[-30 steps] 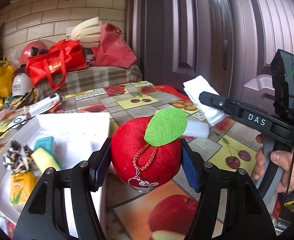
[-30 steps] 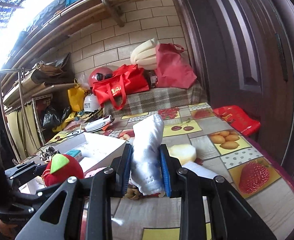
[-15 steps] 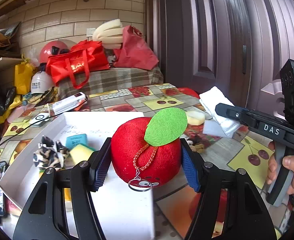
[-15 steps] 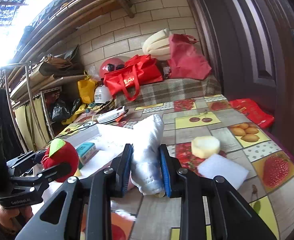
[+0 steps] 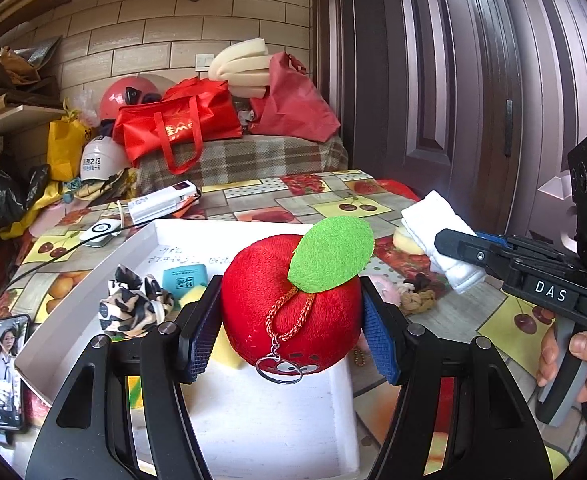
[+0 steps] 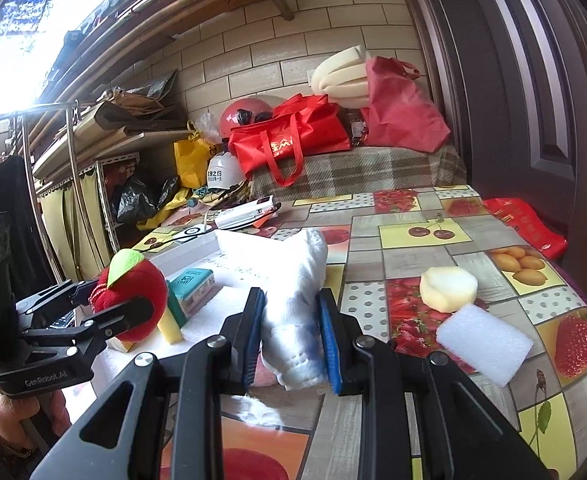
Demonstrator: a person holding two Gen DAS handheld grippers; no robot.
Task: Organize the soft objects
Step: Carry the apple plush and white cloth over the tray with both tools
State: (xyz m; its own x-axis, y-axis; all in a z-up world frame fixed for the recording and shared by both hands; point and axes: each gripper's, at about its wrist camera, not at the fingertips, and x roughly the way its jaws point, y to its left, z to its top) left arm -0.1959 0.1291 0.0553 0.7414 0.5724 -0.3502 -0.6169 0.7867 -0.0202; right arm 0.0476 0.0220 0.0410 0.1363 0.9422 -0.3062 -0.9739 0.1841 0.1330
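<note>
Both grippers have carried their loads over the white tray (image 5: 93,280) — left gripper (image 5: 289,320) pinching the plush apple (image 5: 289,312), right gripper (image 6: 291,332) squeezing the rolled white cloth (image 6: 297,312). I would lower each before letting go. Tray holds a patterned scrunchie (image 5: 133,304), teal packet (image 5: 184,276) and yellow sponge (image 6: 171,324).

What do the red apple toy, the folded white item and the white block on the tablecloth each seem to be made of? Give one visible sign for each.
Red apple toy: plush fabric, from its fuzzy matte pile; the leaf looks like felt.
Folded white item: probably soft knitted or terry cloth, since it creases and bulges between the jaws.
White block: likely foam, with a matte, finely grained surface and clean-cut edges.
</note>
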